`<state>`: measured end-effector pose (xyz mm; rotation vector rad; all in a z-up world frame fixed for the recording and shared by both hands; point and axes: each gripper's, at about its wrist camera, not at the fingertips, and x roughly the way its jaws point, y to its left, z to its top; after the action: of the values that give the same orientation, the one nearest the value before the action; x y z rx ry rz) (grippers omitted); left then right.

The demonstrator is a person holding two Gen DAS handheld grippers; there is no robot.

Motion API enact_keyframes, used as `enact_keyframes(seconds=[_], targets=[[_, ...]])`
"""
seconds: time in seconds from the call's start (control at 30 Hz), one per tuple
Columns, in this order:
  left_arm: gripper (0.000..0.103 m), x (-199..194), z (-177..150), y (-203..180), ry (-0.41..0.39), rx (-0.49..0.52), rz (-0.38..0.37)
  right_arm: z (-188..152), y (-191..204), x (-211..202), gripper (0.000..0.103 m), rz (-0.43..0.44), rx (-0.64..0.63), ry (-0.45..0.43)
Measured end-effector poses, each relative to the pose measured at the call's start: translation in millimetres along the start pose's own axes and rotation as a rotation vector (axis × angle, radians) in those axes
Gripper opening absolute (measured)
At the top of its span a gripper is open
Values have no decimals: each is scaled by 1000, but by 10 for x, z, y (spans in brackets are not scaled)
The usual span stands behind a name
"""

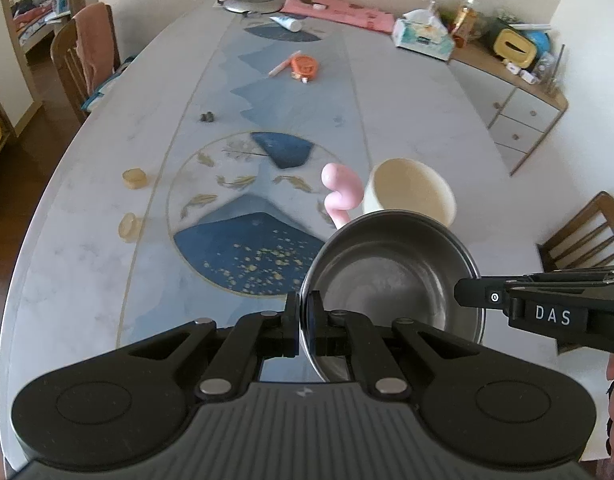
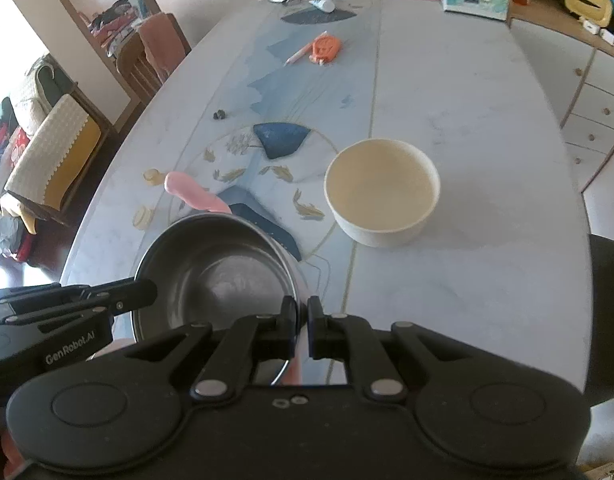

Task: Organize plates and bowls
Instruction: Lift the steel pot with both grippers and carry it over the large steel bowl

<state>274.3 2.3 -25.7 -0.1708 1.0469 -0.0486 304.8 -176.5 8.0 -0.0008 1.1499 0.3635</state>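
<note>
Two handheld grippers held one shallow steel bowl (image 1: 391, 280) between them above a long pale worktop (image 1: 107, 272) with a blue and gold inlay. The left gripper (image 1: 305, 320) was pinched narrow on the bowl's near left rim, the thin metal edge running up between its two black pads. The right gripper (image 2: 302, 322) was likewise closed narrow on the opposite rim, seen from its own camera with the bowl spreading away to its left. Each camera also showed the other gripper reaching in from the side to the far edge of the bowl. The bowl appeared lifted clear of the worktop, though the gap beneath it could not be seen directly. A pink handle (image 2: 195, 194), curved and soft-looking, stuck out beyond the bowl's far rim; whether it was attached to the bowl was unclear. Just beyond stood a cream bowl (image 2: 383, 196), deep and straight-sided, upright and empty on the worktop, apart from both grippers. The steel bowl looked light, rigid and smooth, so likely slippery at a thin rim; two opposite pinches seemed a sensible hold, kept level. The cream bowl looked heavier and possibly breakable, best taken at its thicker rim. Small clutter lay farther up the worktop, well apart.
</note>
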Motion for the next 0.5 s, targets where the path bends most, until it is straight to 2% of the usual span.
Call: enact_keyframes(seconds=[0.2, 0.5], targets=[[3, -210, -127, -203, -3, 26, -50, -218, -96, -344, 7, -25, 26, -25], [3, -375, -459, -541, 16, 113, -103, -628, -284, -633, 7, -64, 82, -38]])
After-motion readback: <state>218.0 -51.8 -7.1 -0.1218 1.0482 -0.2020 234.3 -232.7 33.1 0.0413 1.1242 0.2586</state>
